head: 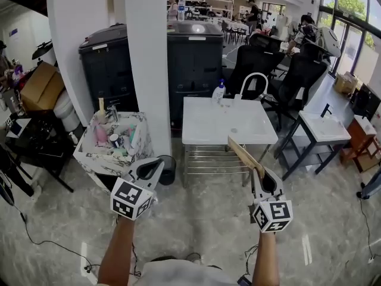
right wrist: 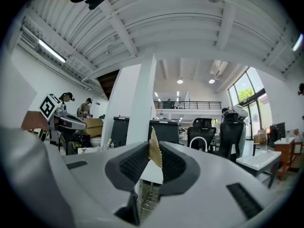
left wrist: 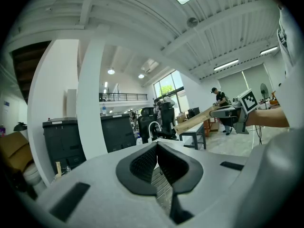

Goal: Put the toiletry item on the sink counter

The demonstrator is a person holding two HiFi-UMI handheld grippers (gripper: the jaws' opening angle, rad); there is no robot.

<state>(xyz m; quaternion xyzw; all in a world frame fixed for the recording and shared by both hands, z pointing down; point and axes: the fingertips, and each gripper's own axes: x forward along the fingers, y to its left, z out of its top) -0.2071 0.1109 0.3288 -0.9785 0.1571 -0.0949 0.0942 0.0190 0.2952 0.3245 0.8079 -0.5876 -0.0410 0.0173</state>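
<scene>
the carry step is in hand: the right hand-held gripper [head: 260,173] is clamped on one end of a long, flat wooden toiletry item [head: 244,155], which sticks out up and forward of its jaws; in the right gripper view its notched edge shows pinched between the pads [right wrist: 154,153]. the item is in the air, its far end over the near edge of the white sink desk [head: 202,124], not resting on it. next, as i judge it, the item has to go forward over the bare top, short of the faucet [head: 253,79] and soap bottle [head: 219,92], come down flat, and only then be let go. the left hand-held gripper [head: 149,167] is closed on nothing, near the box of toiletries [head: 110,142].
</scene>
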